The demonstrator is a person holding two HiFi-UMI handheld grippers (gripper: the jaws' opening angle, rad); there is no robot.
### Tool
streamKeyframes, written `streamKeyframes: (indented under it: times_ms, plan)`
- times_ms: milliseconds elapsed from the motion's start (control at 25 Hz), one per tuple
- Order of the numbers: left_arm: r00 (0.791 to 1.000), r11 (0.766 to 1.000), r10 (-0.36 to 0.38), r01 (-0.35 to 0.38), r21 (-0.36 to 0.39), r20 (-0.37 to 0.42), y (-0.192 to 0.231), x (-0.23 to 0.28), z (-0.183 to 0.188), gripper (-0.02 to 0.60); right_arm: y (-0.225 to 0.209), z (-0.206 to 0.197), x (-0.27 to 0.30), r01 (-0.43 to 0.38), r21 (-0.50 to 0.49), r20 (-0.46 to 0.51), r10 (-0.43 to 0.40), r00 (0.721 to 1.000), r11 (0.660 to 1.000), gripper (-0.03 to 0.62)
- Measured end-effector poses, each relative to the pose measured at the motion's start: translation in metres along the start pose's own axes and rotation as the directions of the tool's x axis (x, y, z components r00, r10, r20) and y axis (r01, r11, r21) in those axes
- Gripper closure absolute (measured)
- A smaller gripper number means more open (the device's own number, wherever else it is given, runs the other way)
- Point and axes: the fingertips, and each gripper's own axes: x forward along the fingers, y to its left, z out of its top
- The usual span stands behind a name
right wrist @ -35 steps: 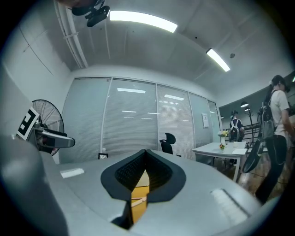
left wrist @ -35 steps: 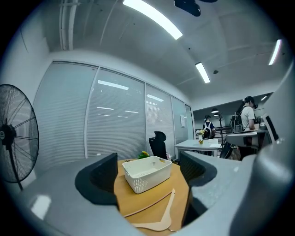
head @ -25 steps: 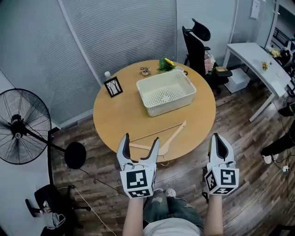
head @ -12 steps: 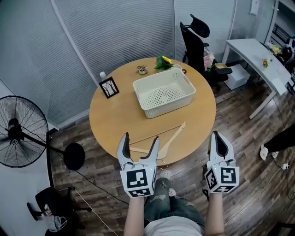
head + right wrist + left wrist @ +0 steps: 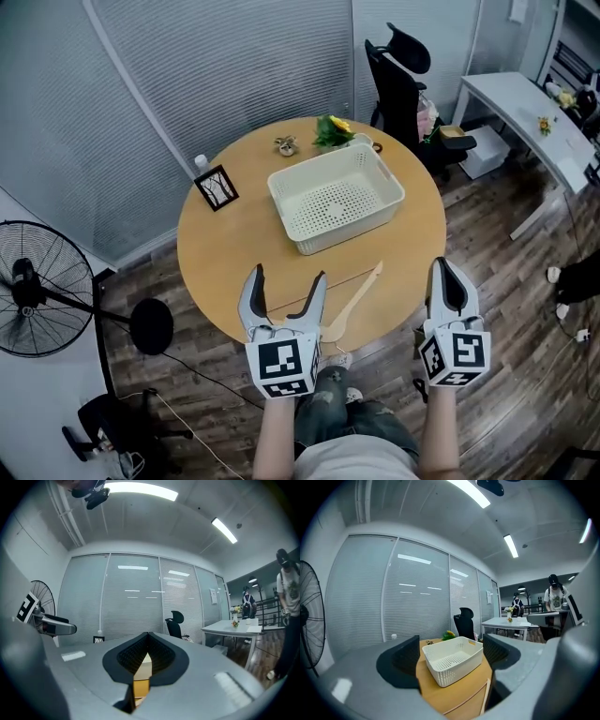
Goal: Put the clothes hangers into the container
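L gripper [image 5: 287, 277] wide open, empty, prob. readied for wooden hanger [image 5: 360, 290] at counter's [image 5: 234, 253] 6 o'clock edge; R gripper [image 5: 446, 269] pinched together, empty.

Wooden hanger [image 5: 354, 298] near white basket [image 5: 352, 223]

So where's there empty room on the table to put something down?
The biggest bare patch is the left side of the table, between the picture frame, the basket and the near edge. A smaller strip lies right of the basket. It's crowded at the far edge by the flowers, and in front where the hanger lies.
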Motion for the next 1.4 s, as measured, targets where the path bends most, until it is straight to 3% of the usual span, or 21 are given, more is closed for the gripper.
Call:
streamKeyframes:
  times_ms: [640, 1120, 1400]
  plan:
    - [0.992, 0.994, -0.107, 0.106, -0.017, -0.065, 0.013, 0.081, -0.021, 0.158, -0.003, -0.008, 0.067, 0.067, 0.001, -0.034, -0.067, 0.997, 0.998, 0.576]
    - [0.98, 0.99, -0.138, 0.135, -0.033, -0.146, 0.011, 0.099, -0.054, 0.158, -0.013, -0.034, 0.076, 0.11, 0.008, -0.103, -0.108, 0.989, 0.994, 0.576]
    - [0.971, 0.991, -0.133, 0.128, -0.035, -0.201, -0.002, 0.097, -0.074, 0.158, -0.022, -0.049, 0.076, 0.091, 0.01, -0.154, -0.088, 0.984, 0.996, 0.576]
